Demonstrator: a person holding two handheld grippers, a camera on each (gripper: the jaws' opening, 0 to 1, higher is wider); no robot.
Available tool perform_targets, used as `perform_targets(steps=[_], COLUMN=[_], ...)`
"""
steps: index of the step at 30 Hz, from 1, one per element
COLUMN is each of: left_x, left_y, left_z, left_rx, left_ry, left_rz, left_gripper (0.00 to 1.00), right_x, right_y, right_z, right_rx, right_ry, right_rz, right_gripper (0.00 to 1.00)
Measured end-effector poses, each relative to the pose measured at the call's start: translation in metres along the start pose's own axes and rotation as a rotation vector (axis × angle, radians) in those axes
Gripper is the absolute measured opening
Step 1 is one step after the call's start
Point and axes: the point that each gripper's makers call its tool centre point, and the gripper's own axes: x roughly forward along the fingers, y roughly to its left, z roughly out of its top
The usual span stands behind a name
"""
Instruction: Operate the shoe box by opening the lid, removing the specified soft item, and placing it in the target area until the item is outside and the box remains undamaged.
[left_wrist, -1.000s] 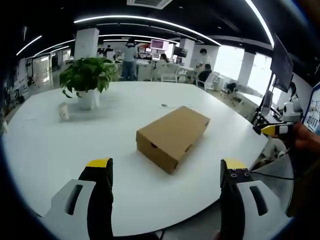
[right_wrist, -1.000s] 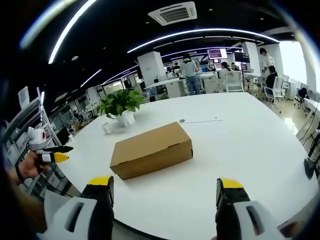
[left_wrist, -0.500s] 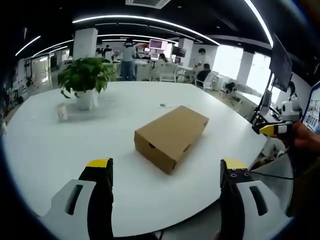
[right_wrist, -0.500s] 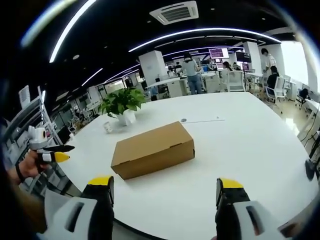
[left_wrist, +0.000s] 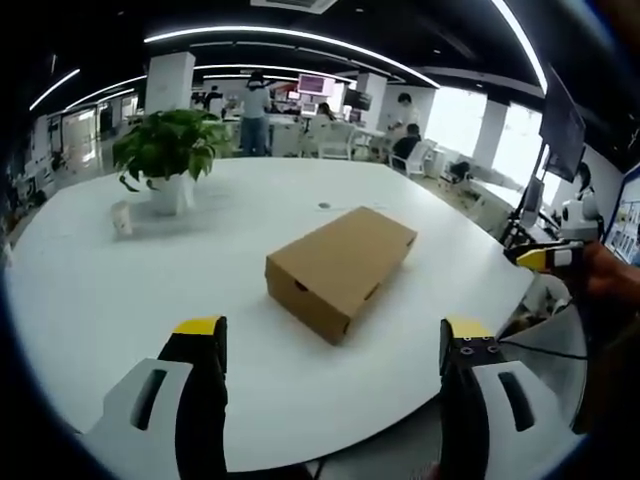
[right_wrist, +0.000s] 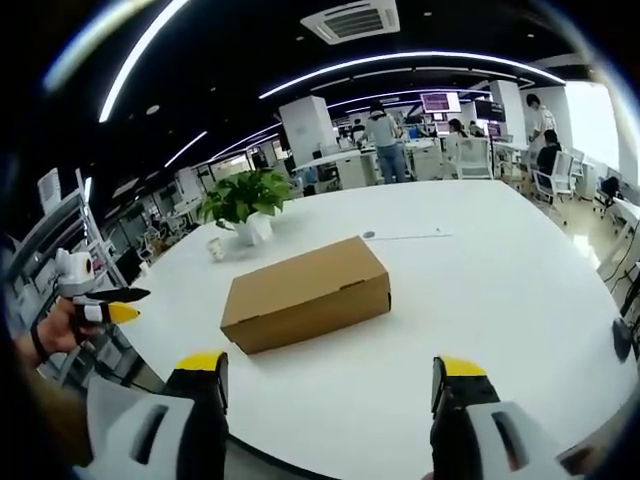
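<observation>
Lidded shoe box (left_wrist: 340, 265) contents hidden; left claw (left_wrist: 335, 350) and right claw (right_wrist: 330, 378) both spread, empty.

Closed shoe box (left_wrist: 340, 268) on white table (left_wrist: 120, 300), ahead of left gripper (left_wrist: 332, 350). Jaws spread wide, empty. Potted plant (left_wrist: 170, 155) beyond, far left.

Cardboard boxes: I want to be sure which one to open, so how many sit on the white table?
1. The closed cardboard box lies mid-table, ahead of both open hand-held grippers, with the potted plant behind it.
</observation>
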Motion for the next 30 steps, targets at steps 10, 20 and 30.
perform_targets(steps=[10,20,30], left_x=[0.006,0.020,0.037], left_y=[0.001,-0.004,-0.019], left_z=[-0.001,-0.004,-0.012], left_rx=[0.000,-0.005,0.001], left_ry=[0.011,0.030,0.057], left_rz=[0.003,-0.002,-0.023], left_gripper=[0.87,0.85,0.84], right_x=[0.007,0.025,0.048], right_y=[-0.004,-0.008,-0.012], right_z=[-0.001,0.004,0.007], right_rx=[-0.018,-0.049,-0.099], right_ry=[0.021,0.046,0.093], right_rz=[0.003,0.029,0.077], right_gripper=[0.83,0.82,0.82])
